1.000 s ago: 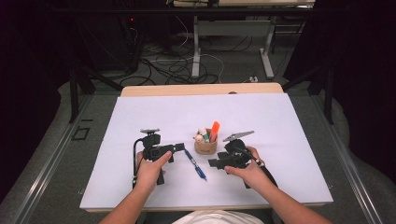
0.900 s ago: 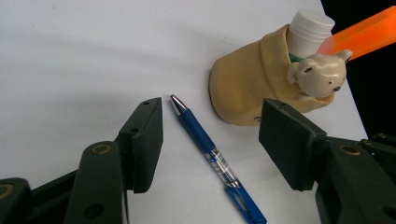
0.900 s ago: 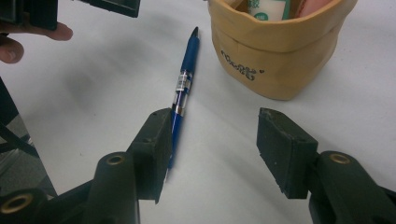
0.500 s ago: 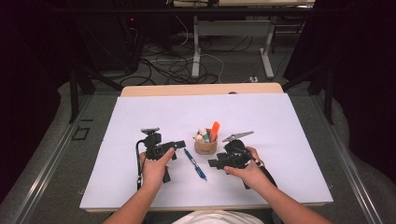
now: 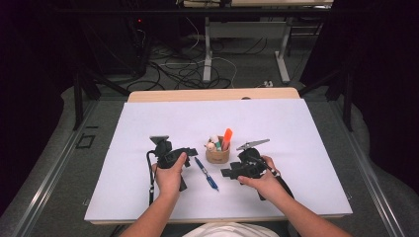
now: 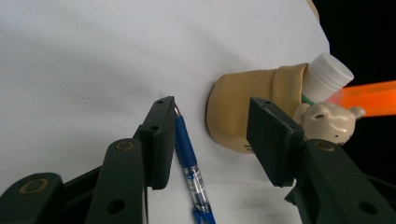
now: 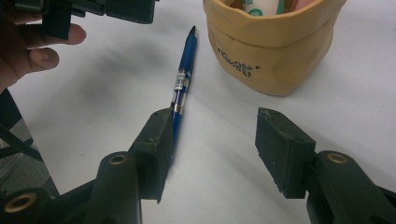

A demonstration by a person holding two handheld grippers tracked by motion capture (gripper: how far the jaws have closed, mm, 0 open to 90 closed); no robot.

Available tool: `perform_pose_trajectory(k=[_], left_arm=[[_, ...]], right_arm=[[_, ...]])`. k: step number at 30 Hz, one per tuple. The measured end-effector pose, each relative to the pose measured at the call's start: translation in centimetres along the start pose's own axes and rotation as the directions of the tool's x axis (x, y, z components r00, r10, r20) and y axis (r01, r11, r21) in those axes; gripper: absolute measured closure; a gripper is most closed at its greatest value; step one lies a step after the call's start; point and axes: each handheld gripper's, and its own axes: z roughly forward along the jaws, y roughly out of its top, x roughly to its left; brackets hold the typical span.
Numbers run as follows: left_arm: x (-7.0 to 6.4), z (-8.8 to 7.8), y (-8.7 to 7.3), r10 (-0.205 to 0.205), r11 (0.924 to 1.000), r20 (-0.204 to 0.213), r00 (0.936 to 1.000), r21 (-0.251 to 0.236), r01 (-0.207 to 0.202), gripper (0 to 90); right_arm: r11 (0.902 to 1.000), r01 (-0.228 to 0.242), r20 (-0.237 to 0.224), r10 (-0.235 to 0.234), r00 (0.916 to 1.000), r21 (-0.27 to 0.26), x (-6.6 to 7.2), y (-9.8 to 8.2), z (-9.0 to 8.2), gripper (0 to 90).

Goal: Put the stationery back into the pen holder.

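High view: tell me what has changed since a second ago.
The left gripper has edged slightly toward the blue pen, and its jaws have just been closing; the pen lies between them, not yet gripped. The right gripper, the pen and the tan holder stayed where they were.

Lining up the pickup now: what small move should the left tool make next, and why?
Probably slide the left tool sideways to centre over the blue pen. The pen lies flat against one jaw, ungripped, while the other jaw stands over the tan pen holder.
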Motion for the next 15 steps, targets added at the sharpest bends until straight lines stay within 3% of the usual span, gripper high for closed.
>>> perform_pose_trajectory(k=[2,5,6,15], left_arm=[[0.0,0.2,0.0,-0.002,1.0000,-0.019,0.9998,-0.004,0.002,52.9],[0.0,0.6,-0.2,-0.037,0.9993,-0.019,0.9991,-0.004,0.036,53.9],[0.0,0.8,-0.2,-0.041,0.9991,-0.021,0.9989,0.005,0.042,54.2],[0.2,1.5,-0.6,-0.084,0.9958,-0.047,0.9953,0.033,0.086,55.7]], right_arm=[[1.0000,-0.004,0.002,0.004,1.0000,0.005,0.0,0.0,-0.1,46.7],[0.9998,-0.005,-0.009,0.005,0.9999,-0.017,-0.2,0.0,-0.1,46.7],[0.9999,-0.015,-0.001,0.015,0.9999,-0.002,-0.1,0.1,-0.3,46.4],[0.9999,0.009,0.022,-0.009,0.9997,-0.011,-1.0,-0.1,-0.6,38.2]])
